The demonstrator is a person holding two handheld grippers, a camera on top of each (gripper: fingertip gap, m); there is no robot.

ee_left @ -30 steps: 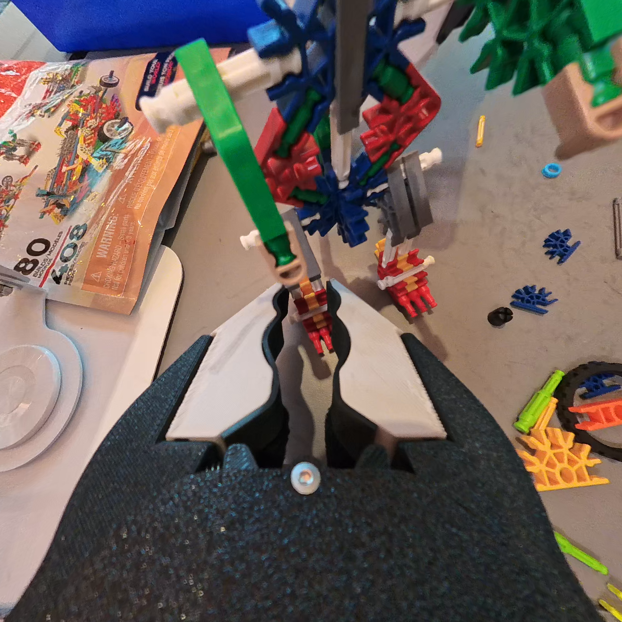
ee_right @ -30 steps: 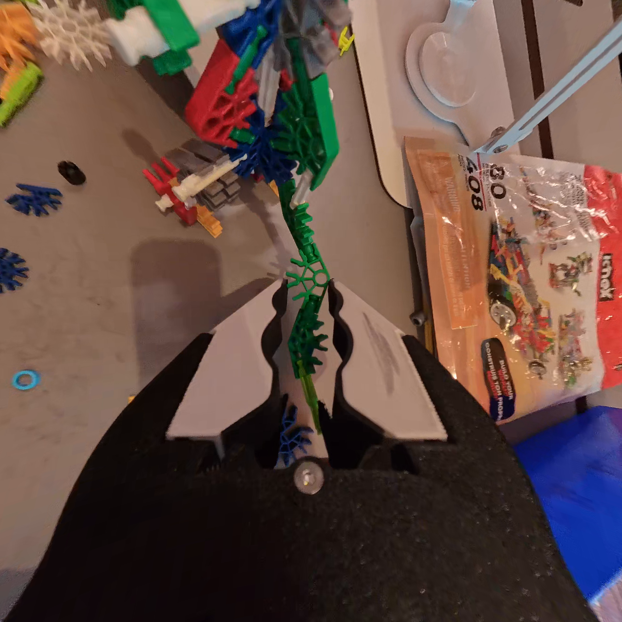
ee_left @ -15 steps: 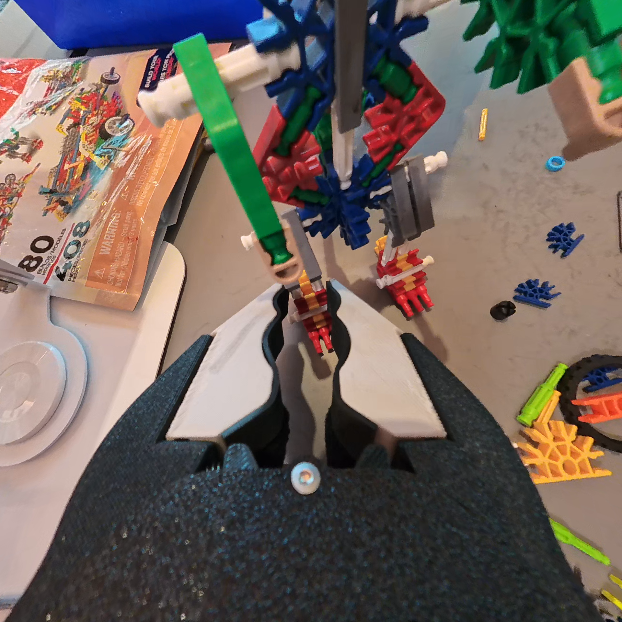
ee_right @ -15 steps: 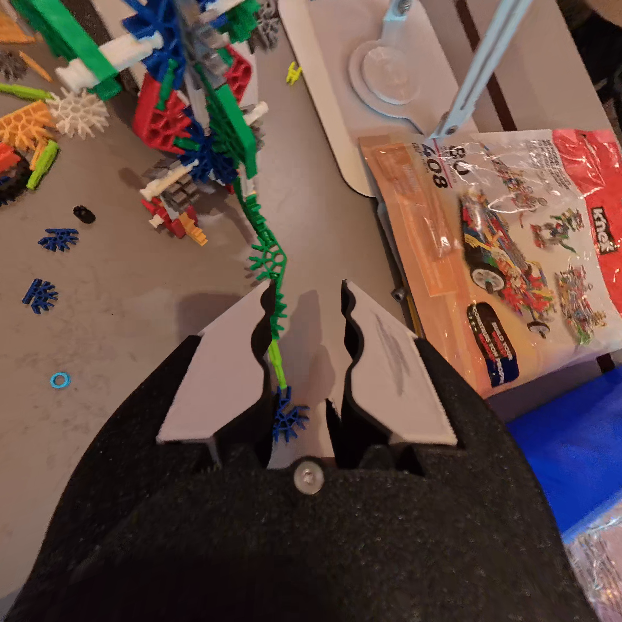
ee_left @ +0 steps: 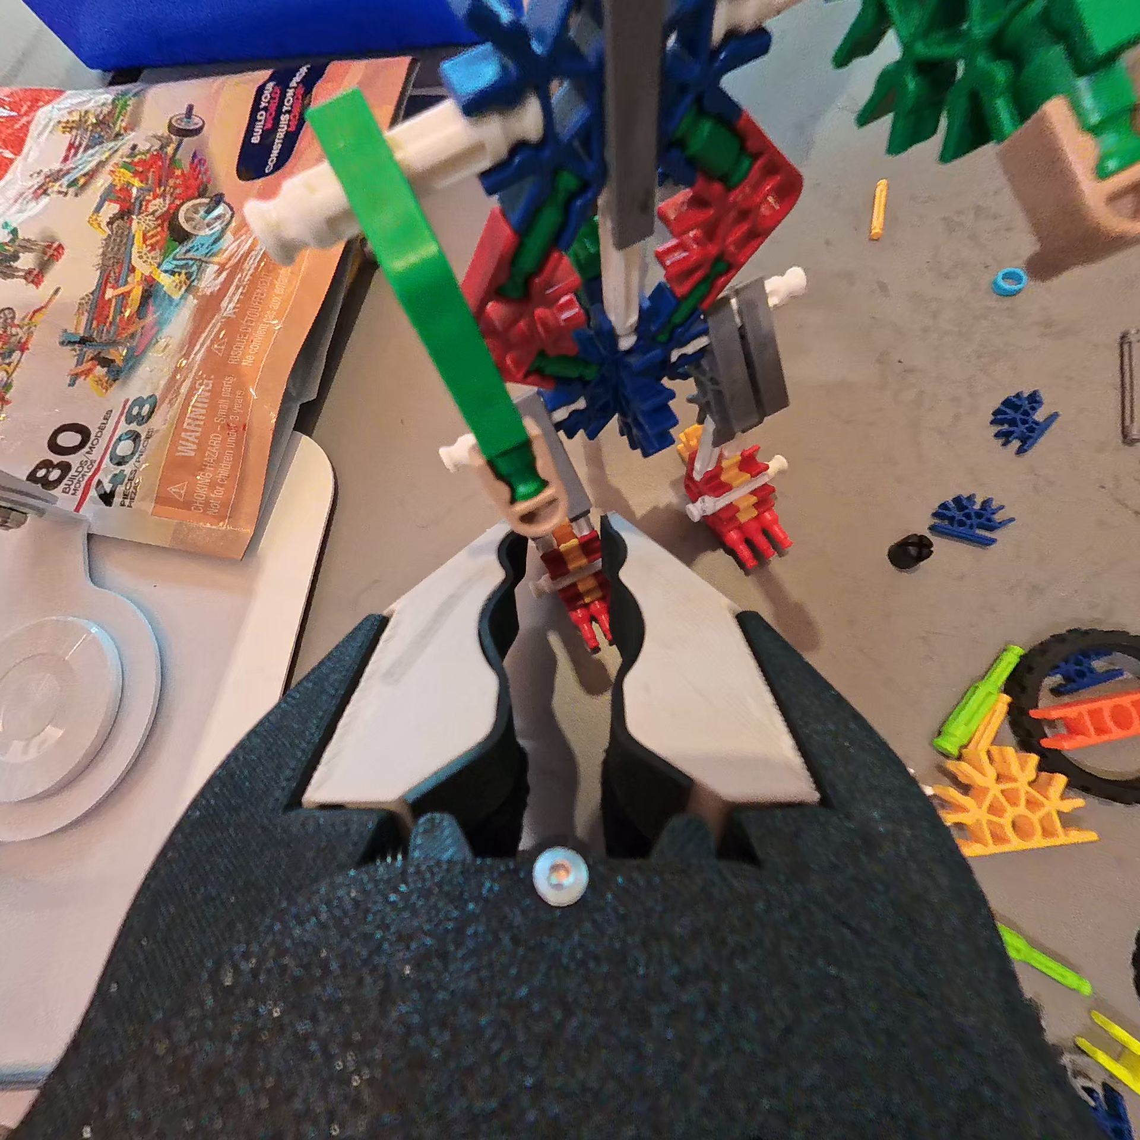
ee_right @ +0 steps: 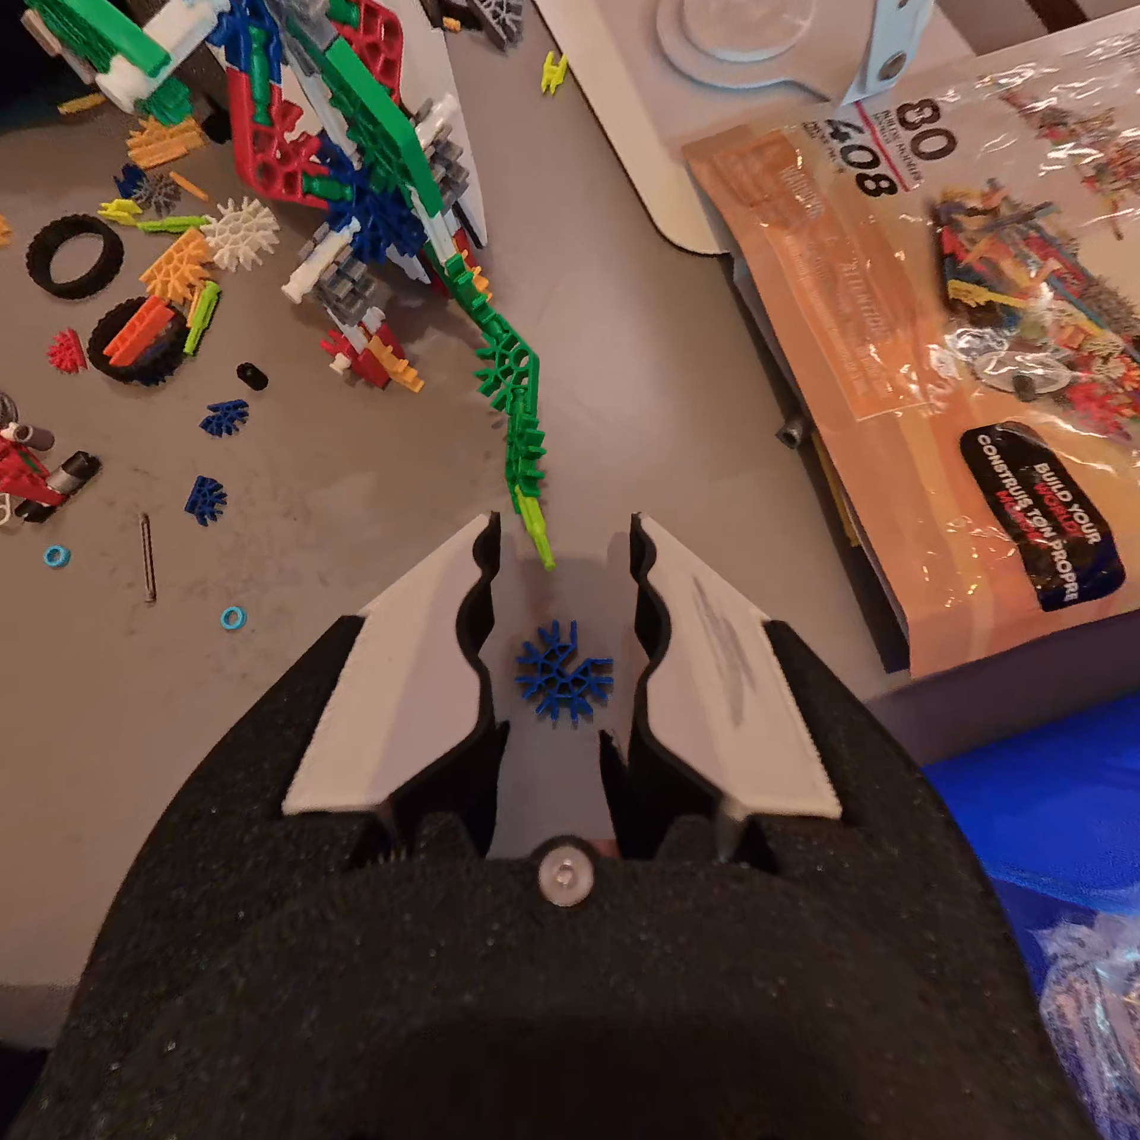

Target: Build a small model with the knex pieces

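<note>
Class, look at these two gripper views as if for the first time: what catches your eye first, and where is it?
A tall model of red, blue, green and grey construction pieces rises mid-table; the left gripper is shut on its red-and-yellow foot. From the model a green tail trails toward the open right gripper, with a loose blue connector lying between its fingers.
</note>
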